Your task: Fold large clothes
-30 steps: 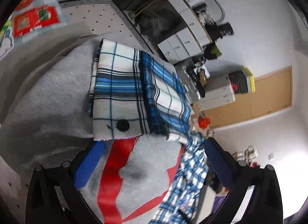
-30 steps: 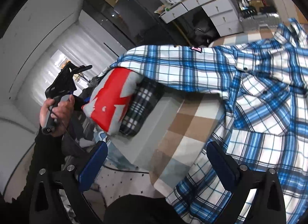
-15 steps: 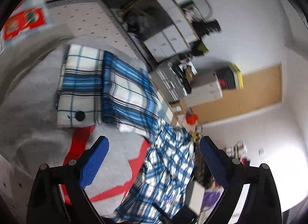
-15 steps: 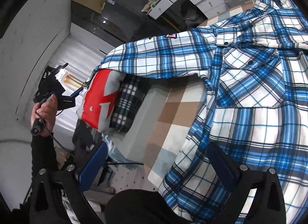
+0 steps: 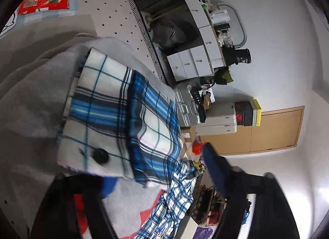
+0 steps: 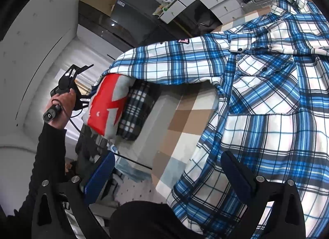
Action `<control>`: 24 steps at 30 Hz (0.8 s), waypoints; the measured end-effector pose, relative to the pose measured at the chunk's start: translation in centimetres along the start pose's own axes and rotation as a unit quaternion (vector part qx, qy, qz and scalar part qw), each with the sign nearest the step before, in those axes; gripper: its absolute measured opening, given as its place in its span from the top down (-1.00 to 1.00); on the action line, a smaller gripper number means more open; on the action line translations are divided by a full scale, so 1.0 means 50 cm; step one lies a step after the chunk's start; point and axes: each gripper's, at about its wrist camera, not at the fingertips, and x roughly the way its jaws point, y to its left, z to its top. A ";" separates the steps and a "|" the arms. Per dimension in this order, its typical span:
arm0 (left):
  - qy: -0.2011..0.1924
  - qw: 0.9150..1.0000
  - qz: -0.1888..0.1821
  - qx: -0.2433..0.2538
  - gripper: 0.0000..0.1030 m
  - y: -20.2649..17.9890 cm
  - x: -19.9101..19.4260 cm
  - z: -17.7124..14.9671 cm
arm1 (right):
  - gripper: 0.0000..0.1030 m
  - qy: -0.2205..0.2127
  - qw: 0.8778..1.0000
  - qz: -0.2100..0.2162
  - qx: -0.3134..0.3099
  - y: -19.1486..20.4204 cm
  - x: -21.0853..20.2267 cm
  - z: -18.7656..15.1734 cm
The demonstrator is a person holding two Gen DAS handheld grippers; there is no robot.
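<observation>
Blue plaid shirt (image 6: 267, 99) spread on bed, sleeve (image 5: 131, 119) draped over folded grey-red stack (image 6: 107, 105). Left claw (image 5: 156, 179) closing around sleeve cuff; catch full thickness before lifting. Right claw (image 6: 166, 169) wide, empty, above hem.

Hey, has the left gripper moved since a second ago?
Yes. In the right wrist view the left gripper sits nearer the folded clothes pile, its jaws closing on nothing.

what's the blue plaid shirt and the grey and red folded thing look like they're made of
Plaid shirt: looks like soft woven flannel, matte, probably cotton; it drapes limply and creases at the pocket flap. Grey and red garment: seems a thick fleece or sweatshirt knit; its folded edge is bulky and rounded, its surface dull and slightly fuzzy. The exact fibre can't be told.
</observation>
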 end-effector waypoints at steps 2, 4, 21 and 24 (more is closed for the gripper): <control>-0.003 1.000 0.009 0.008 0.59 -0.005 0.005 -0.001 | -1.00 0.002 1.000 -0.001 0.001 -0.001 0.005 -0.003; -0.010 1.000 0.013 0.025 0.94 -0.013 0.008 -0.002 | -1.00 0.002 1.000 -0.003 0.000 -0.003 0.005 -0.005; -0.067 0.971 -0.016 0.230 0.98 -0.282 -0.007 -0.107 | -1.00 -0.069 0.997 -0.033 -0.015 -0.021 -0.087 0.029; -0.046 0.958 -0.042 0.280 0.98 -0.366 0.016 -0.162 | -1.00 -0.102 0.994 -0.038 0.006 -0.048 -0.140 0.045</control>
